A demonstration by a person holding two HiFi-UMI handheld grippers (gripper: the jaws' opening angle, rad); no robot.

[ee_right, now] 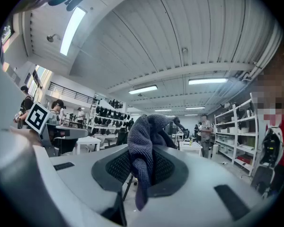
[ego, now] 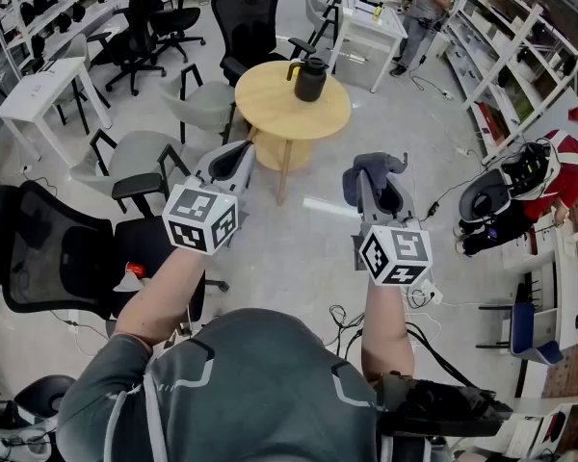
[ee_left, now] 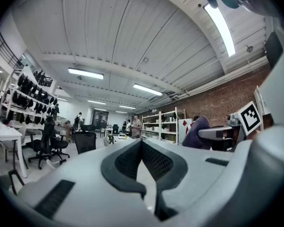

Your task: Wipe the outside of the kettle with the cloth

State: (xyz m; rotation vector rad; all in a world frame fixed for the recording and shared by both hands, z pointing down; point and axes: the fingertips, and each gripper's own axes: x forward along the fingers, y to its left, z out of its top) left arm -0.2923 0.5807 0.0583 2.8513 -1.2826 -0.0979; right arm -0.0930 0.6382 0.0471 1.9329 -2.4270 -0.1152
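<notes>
Arms out at the bottom of the head view: left gripper (ego: 235,158) is pressed together with nothing in it, and right gripper (ee_right: 142,174) is pinching the grey cloth (ee_right: 144,131). The kettle (ego: 310,80) sits on the round table (ego: 270,114) at upper middle, well apart from both. I'd say no wiping has started, so the whole job's left.

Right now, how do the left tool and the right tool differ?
The left tool is shut on nothing; the right tool is shut on a grey cloth. The left tool's jaws meet bare; the right tool's are partly draped. Both point level, away from the kettle.
</notes>
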